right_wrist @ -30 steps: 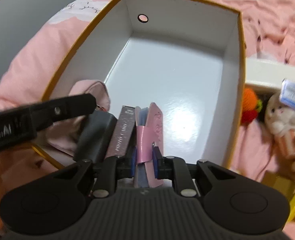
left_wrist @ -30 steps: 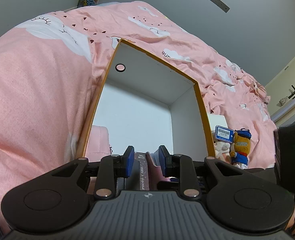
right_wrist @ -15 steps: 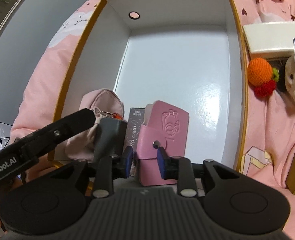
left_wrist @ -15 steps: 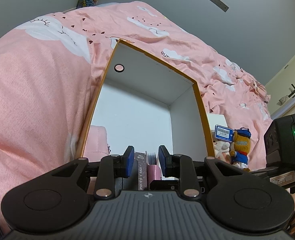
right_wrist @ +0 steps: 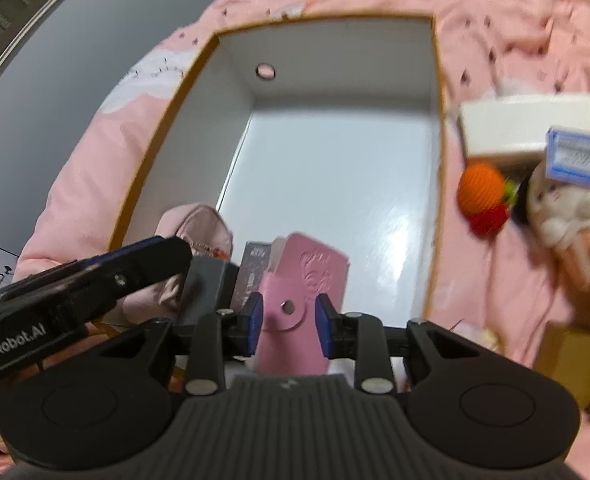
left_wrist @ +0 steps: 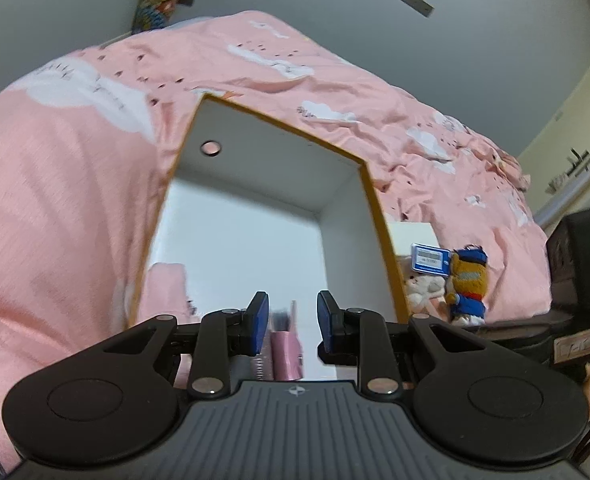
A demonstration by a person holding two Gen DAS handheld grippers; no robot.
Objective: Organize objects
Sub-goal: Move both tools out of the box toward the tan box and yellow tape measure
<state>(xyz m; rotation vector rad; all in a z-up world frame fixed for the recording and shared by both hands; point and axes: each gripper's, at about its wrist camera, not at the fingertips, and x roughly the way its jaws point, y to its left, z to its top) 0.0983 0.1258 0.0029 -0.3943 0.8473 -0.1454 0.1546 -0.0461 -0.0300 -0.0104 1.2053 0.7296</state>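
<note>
A white box with an orange rim (right_wrist: 437,80) lies open on the pink bedding. At its near end stand a pink snap wallet (right_wrist: 303,280), a grey photo-card box (right_wrist: 251,264) and a pink pouch (right_wrist: 199,224). My right gripper (right_wrist: 288,326) is open, its jaws either side of the wallet's lower part. My left gripper (left_wrist: 288,322) is open above the same items; the wallet's edge (left_wrist: 285,352) shows between its fingers. The left gripper also shows at the left of the right wrist view (right_wrist: 95,276).
Right of the box lie a small white box (right_wrist: 531,124), a blue-labelled card (right_wrist: 579,158), an orange and red knitted toy (right_wrist: 481,196), a white plush (right_wrist: 563,208) and a doll in blue (left_wrist: 469,284). A yellow box (right_wrist: 575,360) sits near right.
My right gripper let go of the pink wallet, which now stands in the box, and opened wider while backing off. My left gripper opened wider and drew back a little.
</note>
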